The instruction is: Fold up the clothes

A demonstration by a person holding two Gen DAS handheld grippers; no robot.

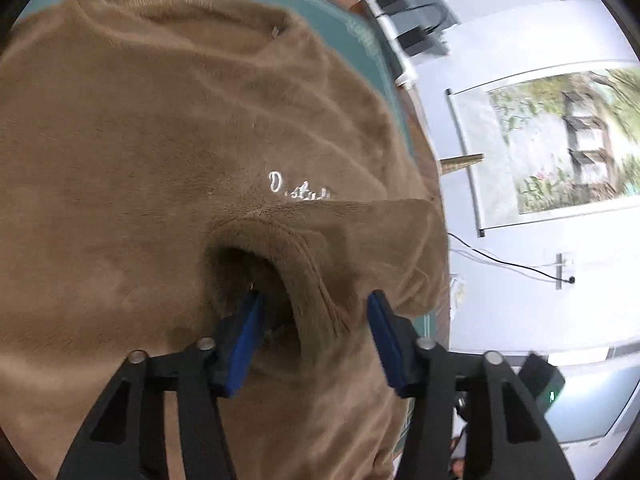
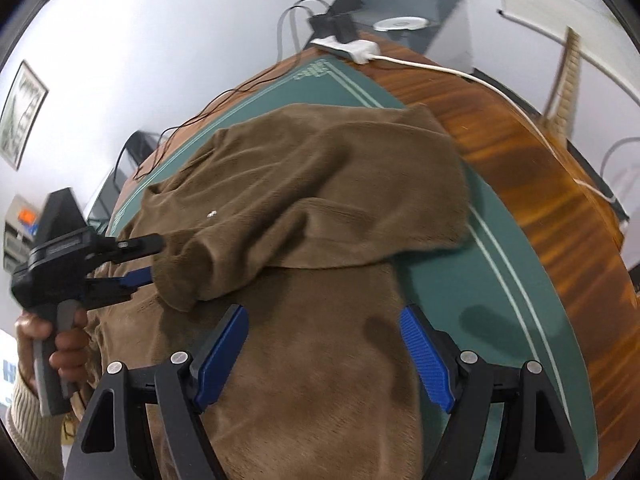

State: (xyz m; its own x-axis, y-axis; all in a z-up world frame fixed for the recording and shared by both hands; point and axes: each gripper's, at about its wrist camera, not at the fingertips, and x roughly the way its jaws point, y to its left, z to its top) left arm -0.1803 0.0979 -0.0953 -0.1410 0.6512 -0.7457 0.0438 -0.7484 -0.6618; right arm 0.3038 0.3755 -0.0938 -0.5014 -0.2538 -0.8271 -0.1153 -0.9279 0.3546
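Observation:
A brown fleece sweatshirt [image 1: 168, 128] with white script on the chest lies on a green mat [image 1: 352, 36]. It also shows in the right wrist view [image 2: 320, 208], with one sleeve folded across the body. My left gripper [image 1: 316, 304] is open with a ridge of the sleeve cuff between its blue pads, which do not press it. In the right wrist view the left gripper [image 2: 152, 258] sits at the cuff on the left. My right gripper [image 2: 324, 324] is open and empty above the lower body of the sweatshirt.
The mat [image 2: 460, 292] lies on a wooden table [image 2: 540, 184]. A white power strip [image 2: 352, 46] with black plugs and cables sits at the table's far edge. A hanging picture [image 1: 560, 140] and walls lie beyond.

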